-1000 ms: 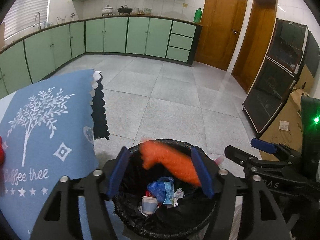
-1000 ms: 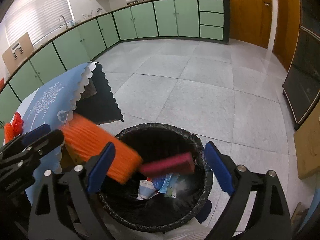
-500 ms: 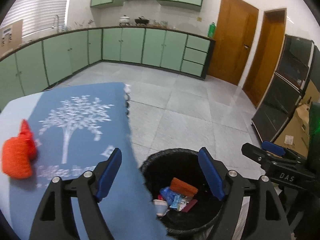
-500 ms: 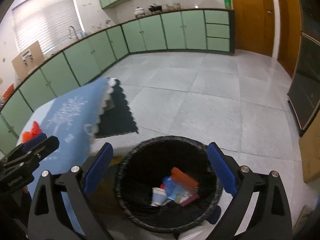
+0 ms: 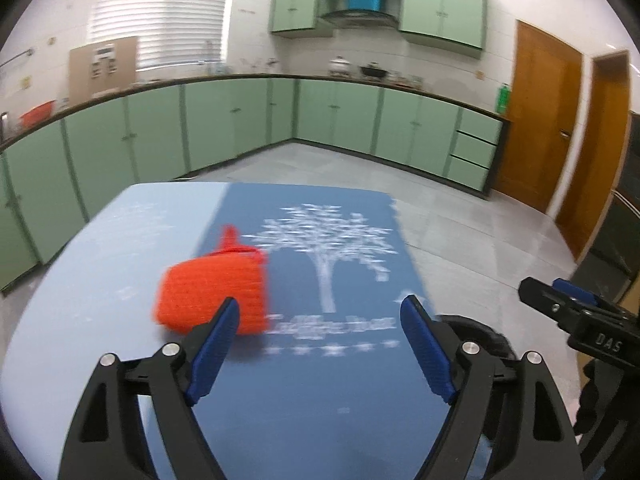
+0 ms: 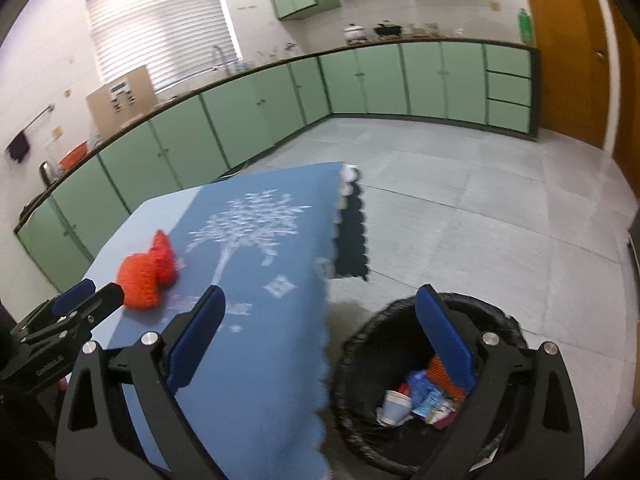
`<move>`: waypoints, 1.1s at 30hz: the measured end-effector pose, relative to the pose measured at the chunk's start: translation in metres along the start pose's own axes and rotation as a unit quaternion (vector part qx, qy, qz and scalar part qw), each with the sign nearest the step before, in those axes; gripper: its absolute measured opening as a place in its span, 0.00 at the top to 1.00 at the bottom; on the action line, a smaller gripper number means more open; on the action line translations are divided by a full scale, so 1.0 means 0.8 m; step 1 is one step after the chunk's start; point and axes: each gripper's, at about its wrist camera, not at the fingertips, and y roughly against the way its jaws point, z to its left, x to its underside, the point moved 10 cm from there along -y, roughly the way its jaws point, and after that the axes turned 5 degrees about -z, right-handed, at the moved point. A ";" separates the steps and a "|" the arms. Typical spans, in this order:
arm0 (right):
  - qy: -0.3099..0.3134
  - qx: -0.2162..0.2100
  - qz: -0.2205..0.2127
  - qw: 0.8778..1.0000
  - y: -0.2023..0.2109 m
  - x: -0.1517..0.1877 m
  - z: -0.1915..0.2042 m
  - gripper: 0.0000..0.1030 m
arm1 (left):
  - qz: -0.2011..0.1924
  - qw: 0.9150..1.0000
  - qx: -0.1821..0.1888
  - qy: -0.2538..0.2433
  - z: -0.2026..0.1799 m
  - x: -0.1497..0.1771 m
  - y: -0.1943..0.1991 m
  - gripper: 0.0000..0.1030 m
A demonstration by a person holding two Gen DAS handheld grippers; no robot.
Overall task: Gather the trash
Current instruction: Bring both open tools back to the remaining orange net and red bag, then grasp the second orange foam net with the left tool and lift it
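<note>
On the left side of the left wrist picture, a soft orange knitted pouch (image 5: 212,290) is seen lying on the bench (image 5: 80,280), which is covered by a blue cloth with a white tree print (image 5: 332,240). The left tool (image 5: 320,344) is held above the cloth with its blue pads wide apart and its jaws opening, and nothing is gripped between them. The orange pouch sits just behind the left pad (image 5: 214,346), but touching cannot be told because the picture is blurred.

At the lower right of the right wrist picture, a round bin lined with a black plastic bag (image 6: 360,344) is seen on the grey tiled floor (image 6: 480,220), just beside the edge of the bench. Inside the bin, a white paper cup (image 6: 394,406), blue wrappers (image 6: 424,394) and an orange piece (image 6: 440,372) are seen. The right tool (image 6: 320,344) is held released, with nothing between its pads. One pad is seen over the cloth and the other over the bin. Green cupboards (image 6: 280,100) are lined along the far walls.
</note>
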 end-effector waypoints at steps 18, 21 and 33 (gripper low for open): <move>0.039 -0.038 0.030 0.998 -0.084 0.011 0.098 0.09 | 0.044 0.996 -0.059 0.042 0.126 0.017 -0.065 0.21; 0.039 -0.036 0.037 0.998 -0.092 0.015 0.096 0.09 | 0.052 0.996 -0.055 0.043 0.124 0.022 -0.073 0.21; 0.053 -0.028 0.041 0.997 -0.113 0.015 0.090 0.09 | 0.073 0.995 -0.035 0.055 0.114 0.031 -0.099 0.46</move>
